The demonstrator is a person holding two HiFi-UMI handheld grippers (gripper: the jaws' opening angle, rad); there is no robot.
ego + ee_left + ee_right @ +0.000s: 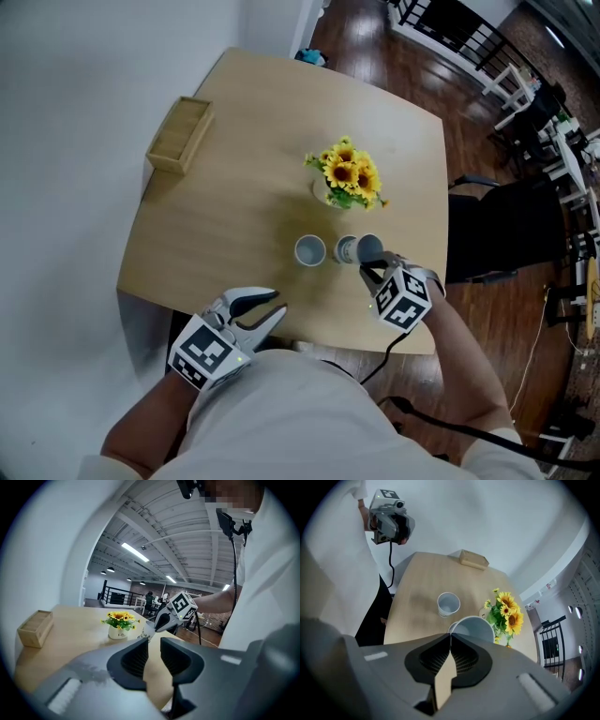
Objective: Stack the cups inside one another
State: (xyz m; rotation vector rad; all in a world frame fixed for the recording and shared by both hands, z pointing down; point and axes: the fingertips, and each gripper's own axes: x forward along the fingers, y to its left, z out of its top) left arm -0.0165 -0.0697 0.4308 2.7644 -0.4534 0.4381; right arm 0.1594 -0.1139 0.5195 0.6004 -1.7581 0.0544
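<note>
Three white cups stand near the table's front edge. One upright cup [309, 250] [448, 603] stands alone with its mouth open. Right of it is a second cup [346, 248], mostly hidden in the right gripper view. My right gripper [367, 268] [450, 637] is shut on the rim of the third cup [371, 247] [474, 627], which tilts beside and partly over the second one. My left gripper [279, 302] [153, 645] hovers at the table's front edge, left of the cups. It is open, and nothing is between its jaws.
A pot of sunflowers [349, 178] [509, 612] stands just behind the cups. A wooden box [180, 134] [34, 627] sits at the far left of the table [234, 197]. A dark chair [506, 230] is off the table's right side.
</note>
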